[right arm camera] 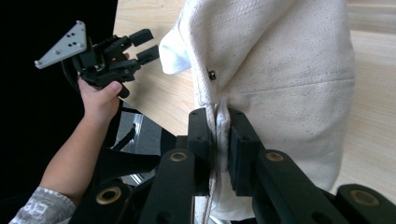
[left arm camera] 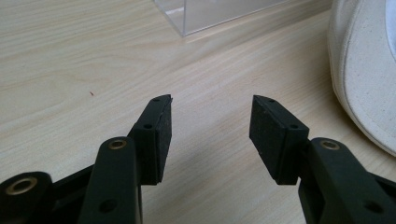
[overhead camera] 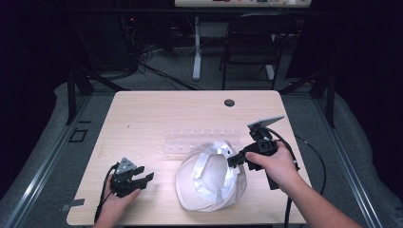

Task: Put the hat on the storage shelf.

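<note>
Right gripper (right arm camera: 217, 140) pinched tight on rim of white canvas cap (overhead camera: 211, 178): lift slowly, keep seam centred. Left gripper (left arm camera: 210, 135), left of cap, open wide and empty; bring it in for support.

The worktop (overhead camera: 157, 109) is pale wood with a light grain and a small dark round hole (overhead camera: 229, 102) near its far edge. It stands on grey floor (overhead camera: 43, 156), with metal rails (overhead camera: 52, 156) running along both sides. Beyond it a black chair (overhead camera: 252, 42) faces a white desk leg (overhead camera: 196, 47), and dark cables (overhead camera: 157, 66) trail over the floor. The room around is very dark, perhaps hung with black curtains. Light falls mainly on the worktop.
</note>
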The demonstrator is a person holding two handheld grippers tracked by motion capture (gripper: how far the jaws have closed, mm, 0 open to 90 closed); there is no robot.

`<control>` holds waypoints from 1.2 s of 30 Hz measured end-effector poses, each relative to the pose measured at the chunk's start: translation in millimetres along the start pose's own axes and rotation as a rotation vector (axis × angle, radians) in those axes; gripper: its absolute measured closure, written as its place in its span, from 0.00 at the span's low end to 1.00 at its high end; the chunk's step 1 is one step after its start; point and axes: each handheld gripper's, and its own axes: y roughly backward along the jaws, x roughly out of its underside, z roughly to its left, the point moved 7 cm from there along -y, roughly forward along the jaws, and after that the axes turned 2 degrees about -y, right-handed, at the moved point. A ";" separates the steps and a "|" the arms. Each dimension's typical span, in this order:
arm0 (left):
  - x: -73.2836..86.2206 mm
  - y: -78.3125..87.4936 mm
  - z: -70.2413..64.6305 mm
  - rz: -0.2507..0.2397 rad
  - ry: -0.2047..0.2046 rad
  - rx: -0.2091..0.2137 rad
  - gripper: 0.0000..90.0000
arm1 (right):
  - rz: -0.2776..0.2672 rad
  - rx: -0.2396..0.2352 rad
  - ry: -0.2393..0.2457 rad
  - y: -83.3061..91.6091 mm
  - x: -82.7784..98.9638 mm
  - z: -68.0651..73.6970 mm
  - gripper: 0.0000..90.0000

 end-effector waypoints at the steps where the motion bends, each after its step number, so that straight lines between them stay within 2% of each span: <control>1: -0.1 -0.1 -0.1 0.001 -0.004 0.001 0.55 | -0.005 0.000 -0.003 0.5 -0.4 1.0 0.91; 4: -0.1 -0.1 -0.8 0.001 -0.002 0.002 0.55 | -0.017 -0.021 -0.012 3.7 -2.5 5.4 0.91; 9: -0.2 0.0 -0.9 0.000 -0.002 0.001 0.55 | -0.024 -0.031 0.004 6.2 -3.8 6.6 0.91; 12: -0.1 -0.1 -0.9 0.001 -0.002 0.001 0.55 | -0.027 -0.038 -0.012 8.1 -4.1 9.9 0.91; 13: 0.0 -0.1 -0.9 0.002 -0.002 0.001 0.55 | -0.022 -0.043 0.010 9.1 -4.0 9.5 0.91; 14: 0.0 -0.3 -1.1 0.002 -0.002 0.002 0.55 | -0.032 -0.041 -0.003 10.0 -4.3 11.8 0.91; 15: 0.1 -0.3 -1.2 0.003 -0.002 0.002 0.55 | -0.036 -0.050 0.013 12.0 -4.9 13.8 0.91; 18: 0.0 -0.2 -1.2 0.003 -0.002 0.003 0.55 | -0.040 -0.055 0.017 14.5 -5.4 17.2 0.91; 22: 0.0 -0.2 -1.6 0.000 0.003 0.001 0.55 | -0.057 -0.050 0.020 19.4 -6.6 23.1 0.91; 24: 0.0 -0.2 -1.7 0.001 0.002 0.002 0.55 | -0.048 -0.050 0.030 21.4 -6.6 23.8 0.91; 27: 0.0 -0.2 -2.0 0.002 0.001 0.005 0.55 | -0.071 -0.040 0.028 26.1 -8.5 27.9 0.91; 28: 0.0 -0.3 -2.1 0.002 -0.004 0.006 0.55 | -0.050 -0.036 0.047 28.5 -7.7 26.9 0.91; 31: -0.1 -0.6 -2.5 0.001 -0.006 0.004 0.55 | -0.064 -0.039 0.040 30.7 -8.7 28.9 0.91; 36: -0.6 -0.6 -3.7 -0.002 -0.007 0.007 0.55 | -0.072 -0.027 0.056 39.3 -9.7 31.0 0.91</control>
